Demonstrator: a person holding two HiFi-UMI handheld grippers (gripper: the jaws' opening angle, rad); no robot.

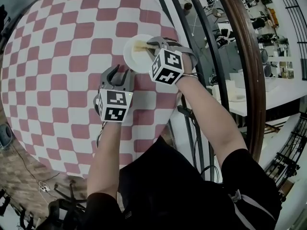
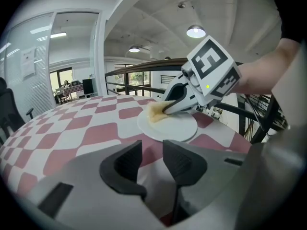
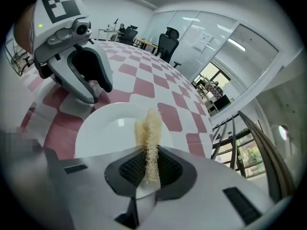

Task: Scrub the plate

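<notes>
the checked table (image 1: 57, 71) extends around the white plate (image 1: 131, 60), which lies flat on it. the plate is judged rigid, smooth, breakable and free to slide; its rim is the place to steady it. the left gripper (image 2: 152, 163) is just beside the plate's near rim, jaws apart and empty. the right gripper (image 3: 146, 171) is over the plate, clenched on a soft fibrous scrubber (image 3: 147, 126). scrubber-to-plate contact is hard to make out; in the head view the right gripper hides part of the plate.
</notes>
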